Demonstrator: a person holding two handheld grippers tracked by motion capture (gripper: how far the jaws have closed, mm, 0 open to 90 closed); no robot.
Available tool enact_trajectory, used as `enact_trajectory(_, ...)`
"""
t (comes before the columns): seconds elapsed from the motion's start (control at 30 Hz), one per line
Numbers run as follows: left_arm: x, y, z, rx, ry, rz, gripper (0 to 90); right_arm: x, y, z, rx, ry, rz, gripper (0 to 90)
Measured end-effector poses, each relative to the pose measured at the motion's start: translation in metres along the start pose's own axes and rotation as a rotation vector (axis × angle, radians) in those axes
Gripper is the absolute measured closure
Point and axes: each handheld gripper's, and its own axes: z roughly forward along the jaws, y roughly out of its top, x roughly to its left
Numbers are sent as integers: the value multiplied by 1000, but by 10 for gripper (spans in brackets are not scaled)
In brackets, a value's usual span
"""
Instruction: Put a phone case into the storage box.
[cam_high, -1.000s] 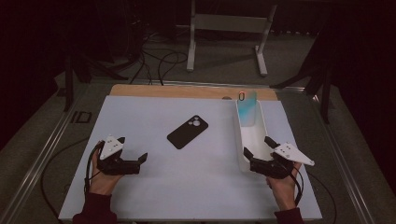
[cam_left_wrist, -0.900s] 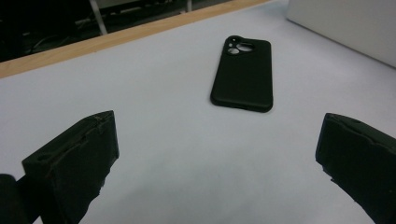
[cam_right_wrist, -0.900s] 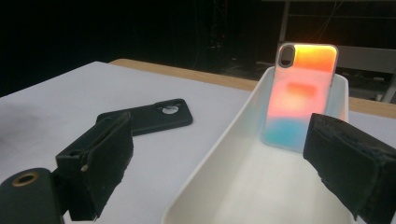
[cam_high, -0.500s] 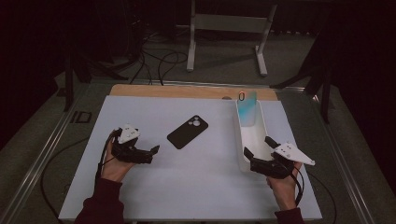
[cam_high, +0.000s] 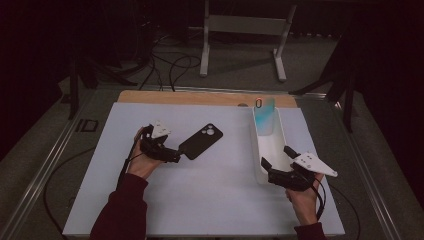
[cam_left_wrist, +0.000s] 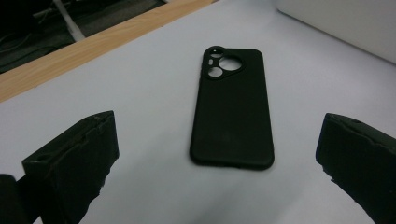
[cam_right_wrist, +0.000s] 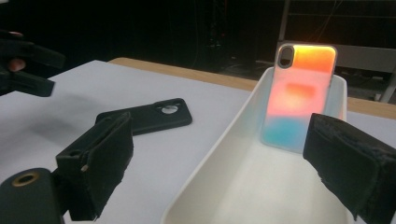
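A black phone case (cam_high: 201, 141) (cam_left_wrist: 232, 107) (cam_right_wrist: 145, 115) lies flat on the white table, camera cut-out toward the far side. My left gripper (cam_high: 171, 155) (cam_left_wrist: 219, 154) is open just short of the case's near end, one jaw on either side of it and not touching. A long white tray (cam_high: 270, 145) (cam_right_wrist: 219, 172) stands to the right. Inside it, a phone case coloured orange to teal (cam_high: 263, 115) (cam_right_wrist: 299, 98) leans upright on the far wall. My right gripper (cam_high: 276, 162) (cam_right_wrist: 224, 163) is open at the tray's near end, its jaws spanning the left wall.
A wooden strip (cam_high: 190, 97) runs along the table's far edge. Beyond it are floor cables (cam_high: 170, 65) and a white stand (cam_high: 245, 30). Bare white table (cam_high: 210, 200) lies between my hands and toward the front edge.
My left gripper has moved forward and right across the table until its open jaws reach the black case's near end. The right gripper has stayed at the tray.
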Motion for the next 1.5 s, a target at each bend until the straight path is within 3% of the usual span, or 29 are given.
enact_trajectory(0.13,-1,3,14,5,8,18,0,0,0,0,1,3,-2,82)
enact_trajectory(0.27,1,4,28,29,-1,9,0,0,0,0,0,3,-3,82)
enact_trajectory(0.93,-1,-1,90,210,-50,3,0,3,0,2,5,10,-4,82)
enact_trajectory(1.03,-2,-1,97,225,-77,-17,0,3,0,3,6,11,-3,82)
enact_trajectory(1.2,-9,3,108,270,-94,0,0,4,0,3,8,16,-4,82)
enact_trajectory(1.5,-12,7,115,317,-86,-4,3,3,1,2,1,14,-3,82)
